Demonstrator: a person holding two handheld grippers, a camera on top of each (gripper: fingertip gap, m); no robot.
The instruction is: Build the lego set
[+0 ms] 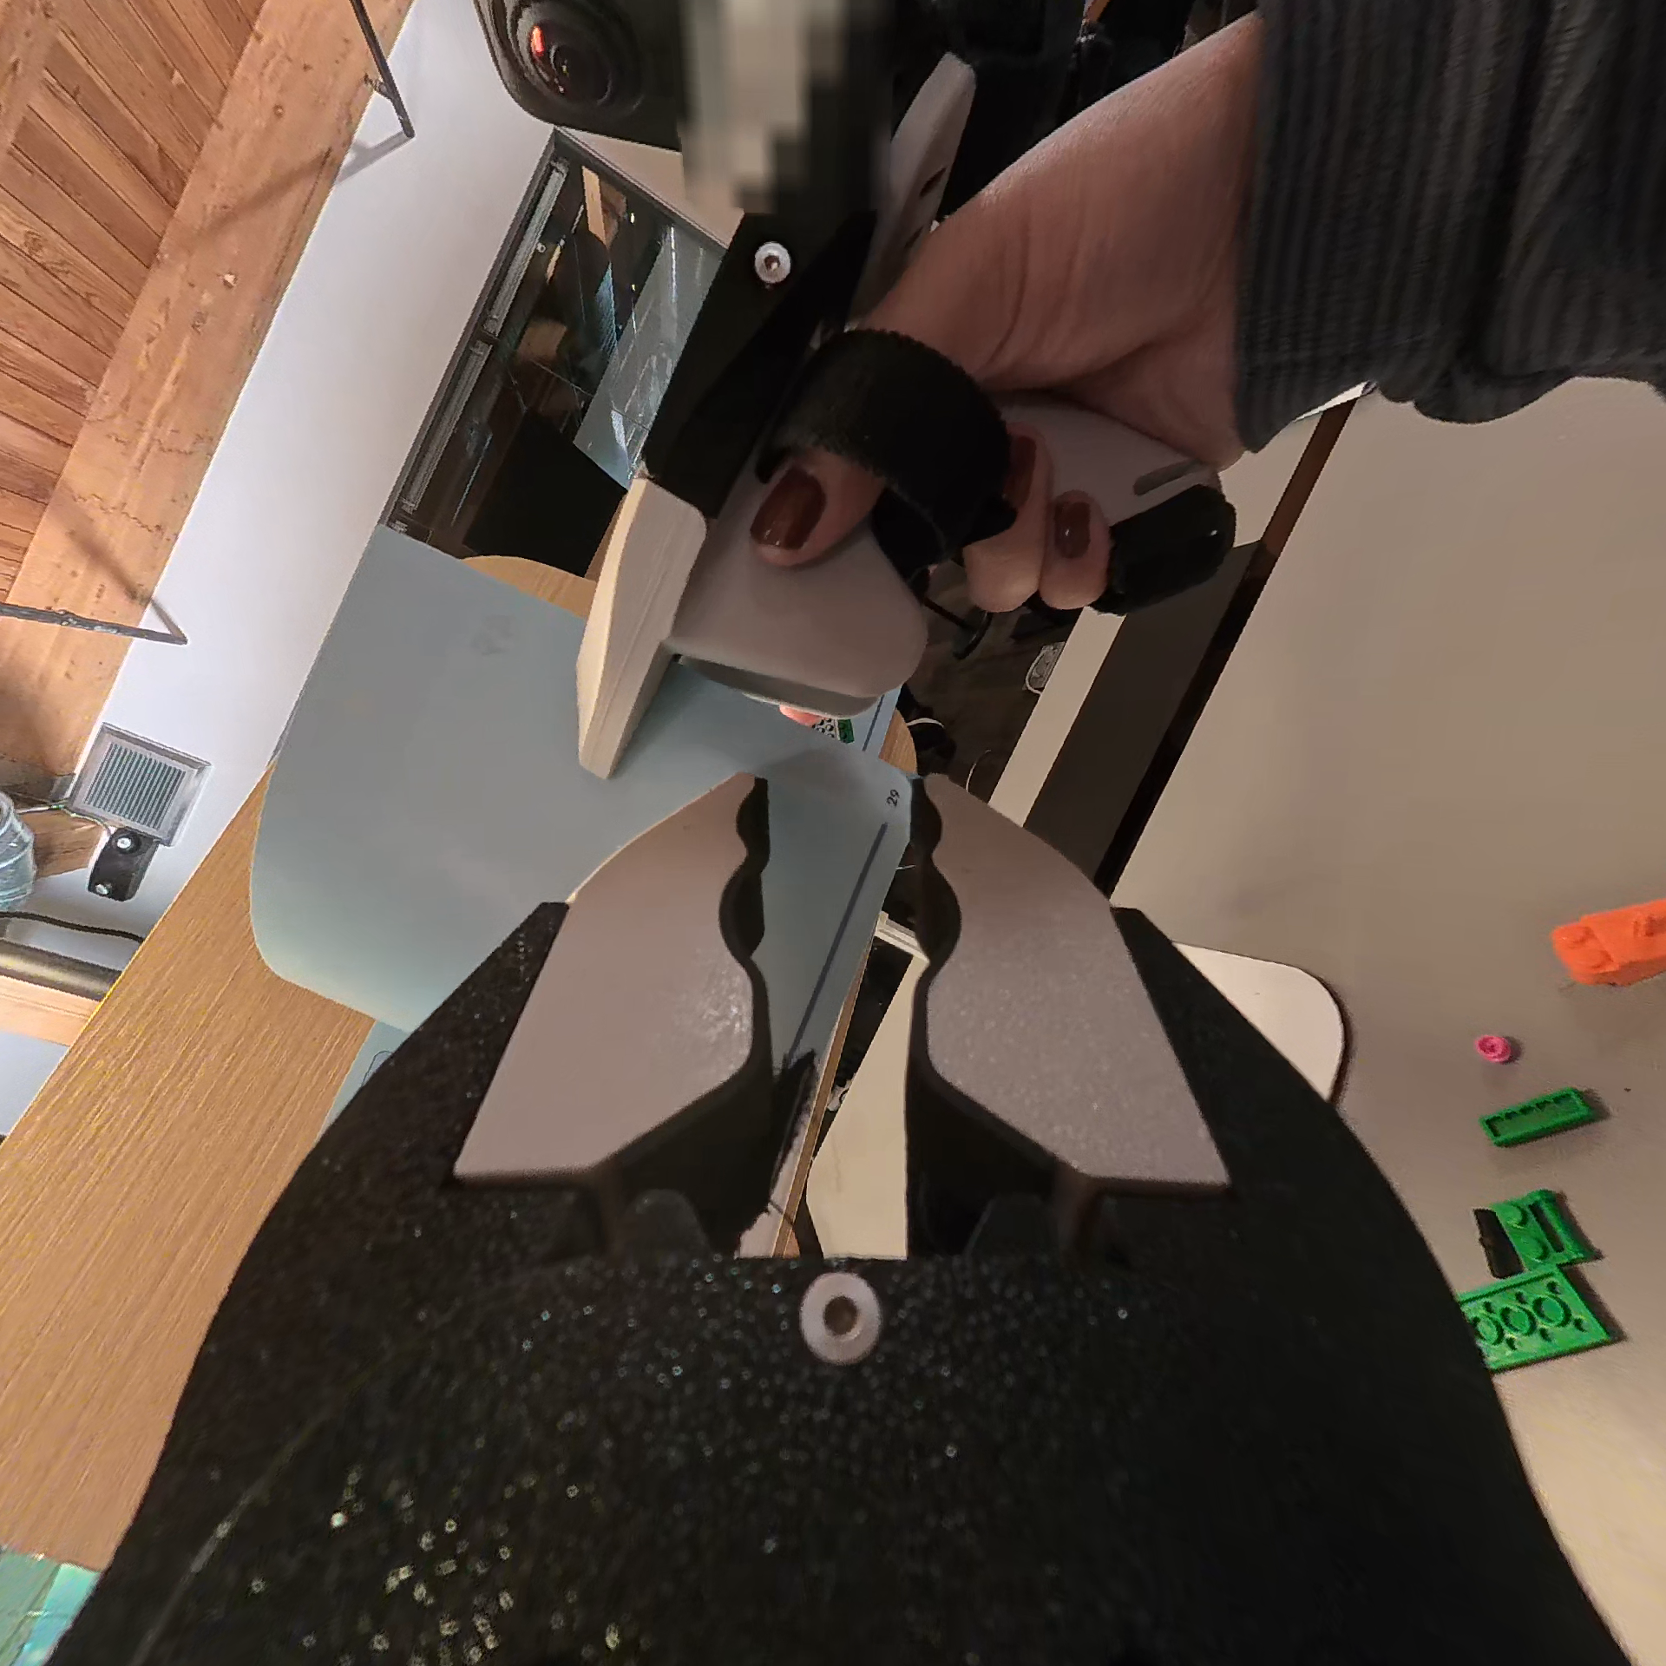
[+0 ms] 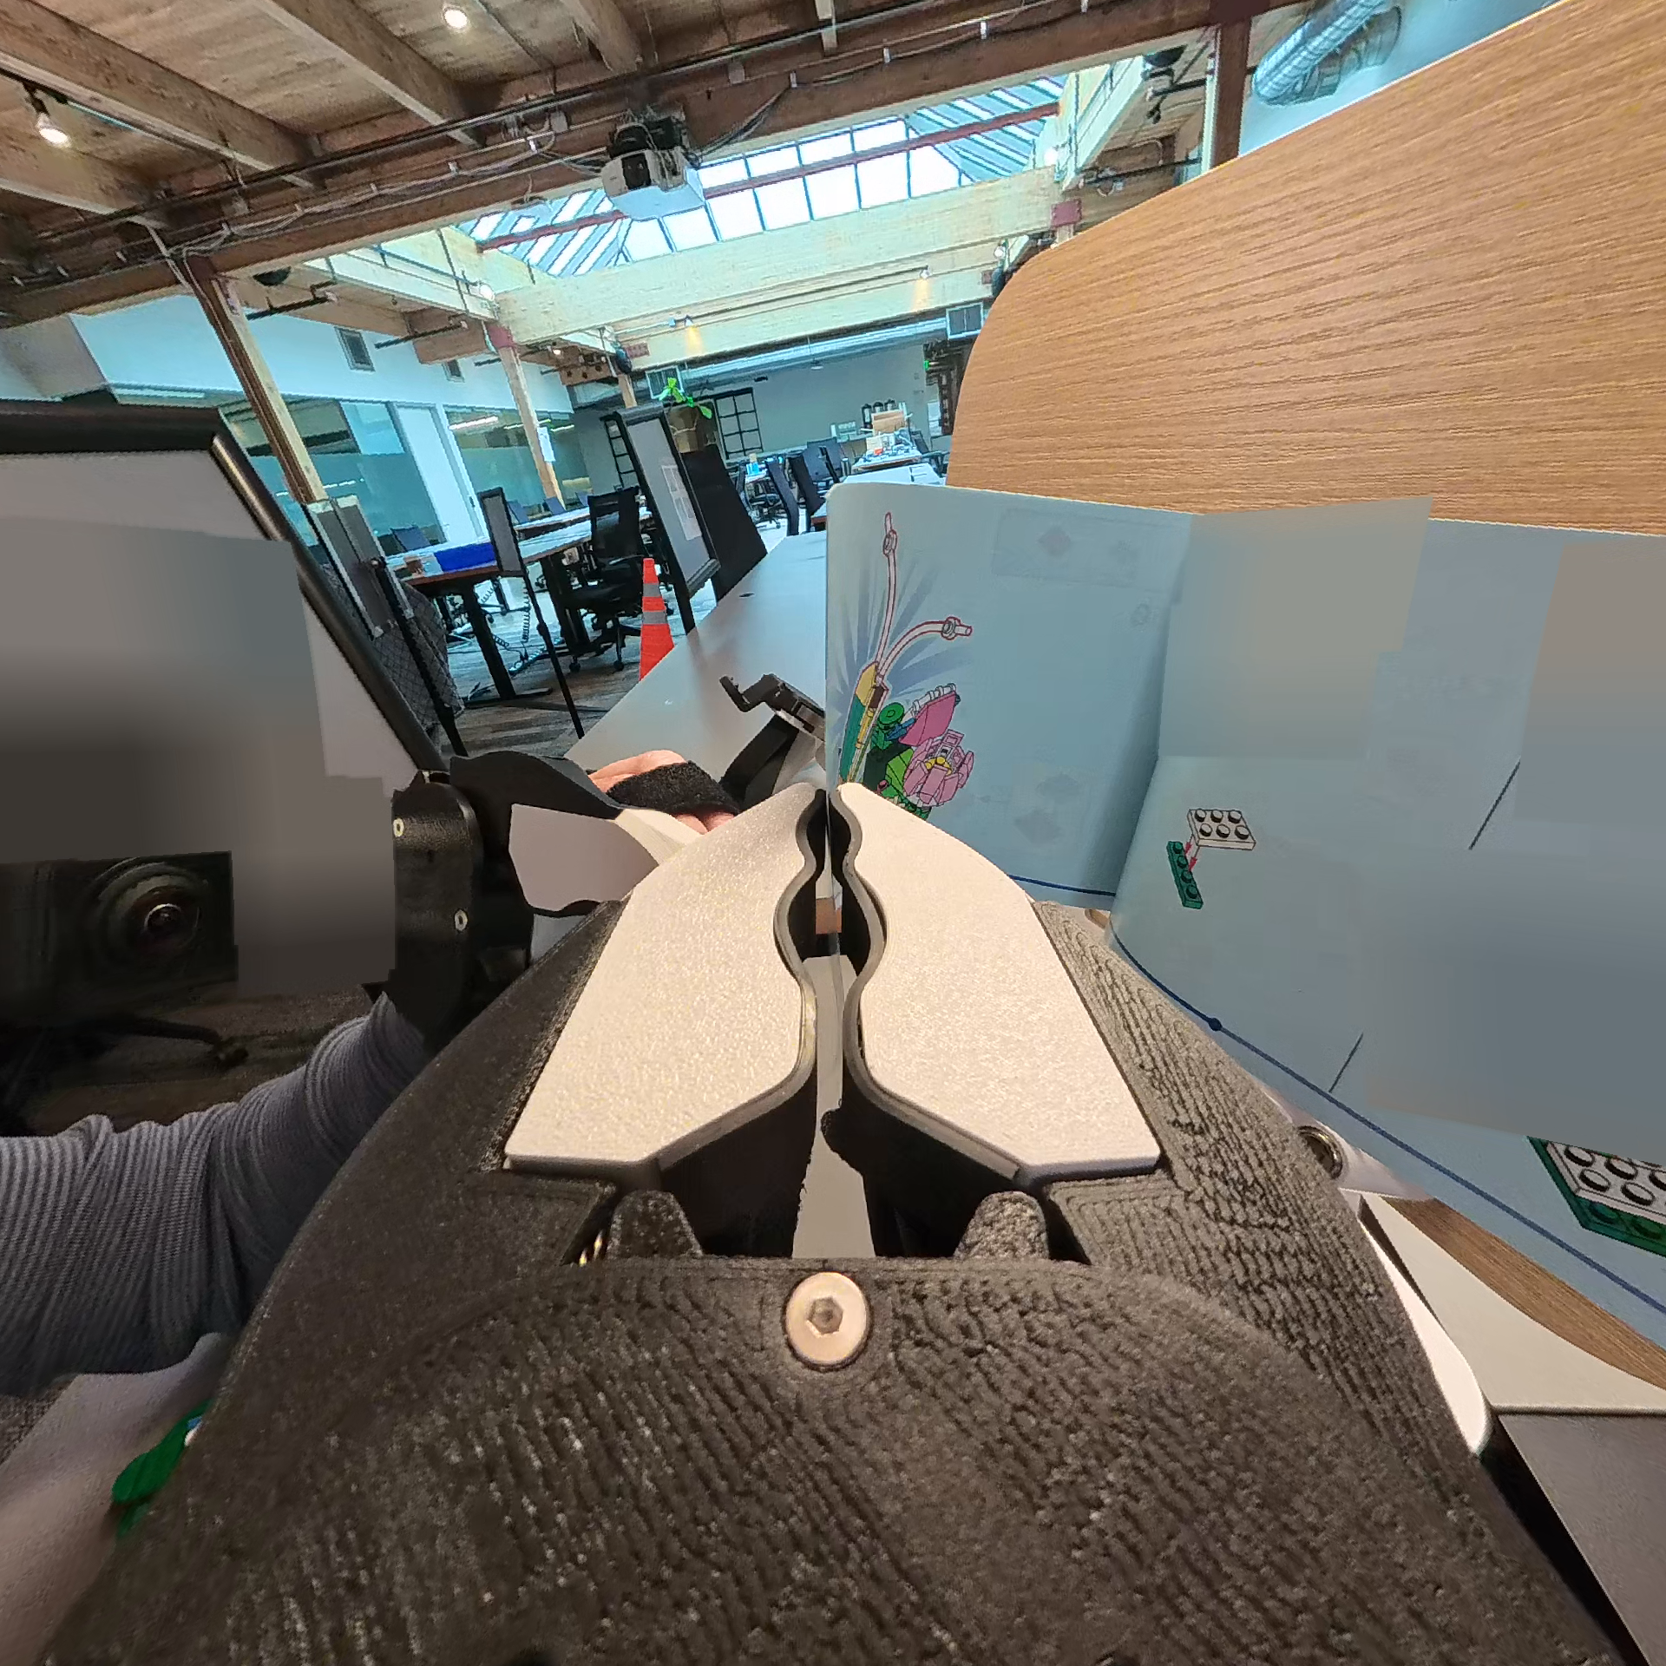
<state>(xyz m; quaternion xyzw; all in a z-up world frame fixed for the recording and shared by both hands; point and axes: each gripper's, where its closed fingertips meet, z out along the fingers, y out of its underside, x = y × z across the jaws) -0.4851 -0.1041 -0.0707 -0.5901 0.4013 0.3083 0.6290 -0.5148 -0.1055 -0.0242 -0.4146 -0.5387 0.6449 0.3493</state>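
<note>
Right tongs (image 2: pixel 828 816) pinch instruction booklet (image 2: pixel 1010 685) page edge to turn it; left tongs (image 1: pixel 838 811) narrowly apart, empty; bricks (image 1: pixel 1533 1325) wait on worktop (image 1: pixel 1442 721).

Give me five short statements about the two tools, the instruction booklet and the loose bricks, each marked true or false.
1. The right tool is shut on a page of the instruction booklet. True.
2. The left tool is clamped on a green brick. False: it is open and holds nothing.
3. Green plates lie on the grey table. True.
4. The orange piece is stacked on the green plates. False: it lies apart from them.
5. The booklet's pages are red. False: light blue.
</note>
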